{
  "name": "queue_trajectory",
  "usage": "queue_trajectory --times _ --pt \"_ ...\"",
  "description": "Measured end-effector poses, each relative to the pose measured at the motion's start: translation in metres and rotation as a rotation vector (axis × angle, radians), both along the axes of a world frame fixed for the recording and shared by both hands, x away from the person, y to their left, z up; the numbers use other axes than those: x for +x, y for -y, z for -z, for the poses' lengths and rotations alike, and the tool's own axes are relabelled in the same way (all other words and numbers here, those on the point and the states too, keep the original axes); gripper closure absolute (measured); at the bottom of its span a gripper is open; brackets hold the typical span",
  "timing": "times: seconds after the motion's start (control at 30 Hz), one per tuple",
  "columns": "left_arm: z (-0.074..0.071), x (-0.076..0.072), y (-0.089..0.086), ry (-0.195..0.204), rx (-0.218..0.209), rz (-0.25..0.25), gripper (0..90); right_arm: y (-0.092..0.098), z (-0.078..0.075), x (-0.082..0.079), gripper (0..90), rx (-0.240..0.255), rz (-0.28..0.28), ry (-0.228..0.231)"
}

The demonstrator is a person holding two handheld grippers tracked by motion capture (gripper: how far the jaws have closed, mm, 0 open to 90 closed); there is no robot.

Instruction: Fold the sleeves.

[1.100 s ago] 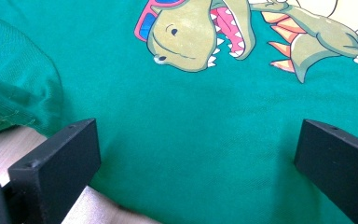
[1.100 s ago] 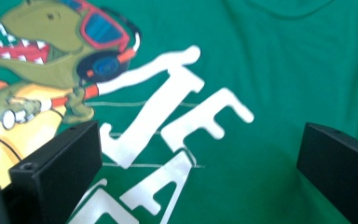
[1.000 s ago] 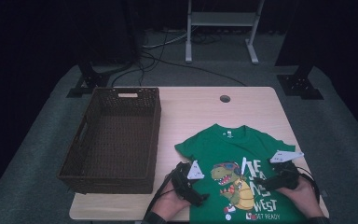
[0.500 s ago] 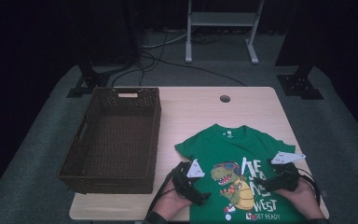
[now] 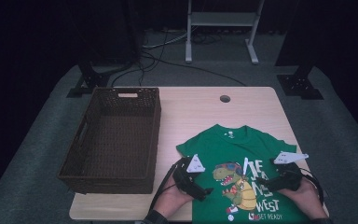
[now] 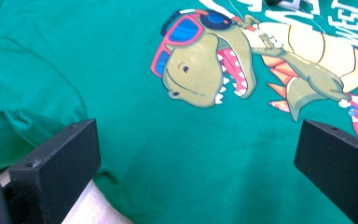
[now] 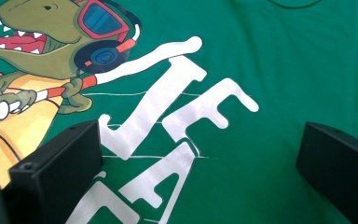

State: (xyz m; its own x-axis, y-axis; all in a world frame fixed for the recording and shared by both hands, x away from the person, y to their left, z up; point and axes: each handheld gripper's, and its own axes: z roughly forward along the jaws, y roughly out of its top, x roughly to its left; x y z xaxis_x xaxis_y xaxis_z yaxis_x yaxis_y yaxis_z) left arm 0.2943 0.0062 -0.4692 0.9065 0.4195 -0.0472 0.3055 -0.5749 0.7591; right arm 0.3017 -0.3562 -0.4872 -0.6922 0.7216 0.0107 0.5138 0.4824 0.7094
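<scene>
The wicker basket (image 5: pixel 112 140) sits empty at the table's left. Beside it the green T-shirt (image 5: pixel 242 154) lies flat, print up. Little has changed in the past second — the left gripper (image 5: pixel 193 179) and right gripper (image 5: pixel 279 179) have barely shifted, jaws wide, gripping nothing — no fold begun, I judge

A dark brown woven basket (image 5: pixel 114 140) sits on the left half of the pale wooden tabletop (image 5: pixel 200 109), empty, with a slot handle in its far wall and its long side running away from the person. Near the tabletop's far edge there is a small round cable hole (image 5: pixel 224 98) (dark, well apart from the basket). Beyond, on the grey carpet (image 5: pixel 37 144), black cables (image 5: pixel 168 58) trail toward a white metal stand (image 5: pixel 221 28), with black floor brackets (image 5: pixel 300 84) at either side.
</scene>
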Motion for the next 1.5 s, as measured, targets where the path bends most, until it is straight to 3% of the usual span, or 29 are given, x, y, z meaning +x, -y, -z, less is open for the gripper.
queue_trajectory --times 0.83,1.5 --pt "-0.019 0.018 0.004 0.011 -0.022 -0.023 0.0 0.027 0.0 -0.009 0.0 -0.002 0.025 0.0" --pt "-0.039 0.038 0.003 0.037 -0.03 -0.063 0.0 0.029 0.0 -0.01 0.0 -0.002 0.026 0.0"
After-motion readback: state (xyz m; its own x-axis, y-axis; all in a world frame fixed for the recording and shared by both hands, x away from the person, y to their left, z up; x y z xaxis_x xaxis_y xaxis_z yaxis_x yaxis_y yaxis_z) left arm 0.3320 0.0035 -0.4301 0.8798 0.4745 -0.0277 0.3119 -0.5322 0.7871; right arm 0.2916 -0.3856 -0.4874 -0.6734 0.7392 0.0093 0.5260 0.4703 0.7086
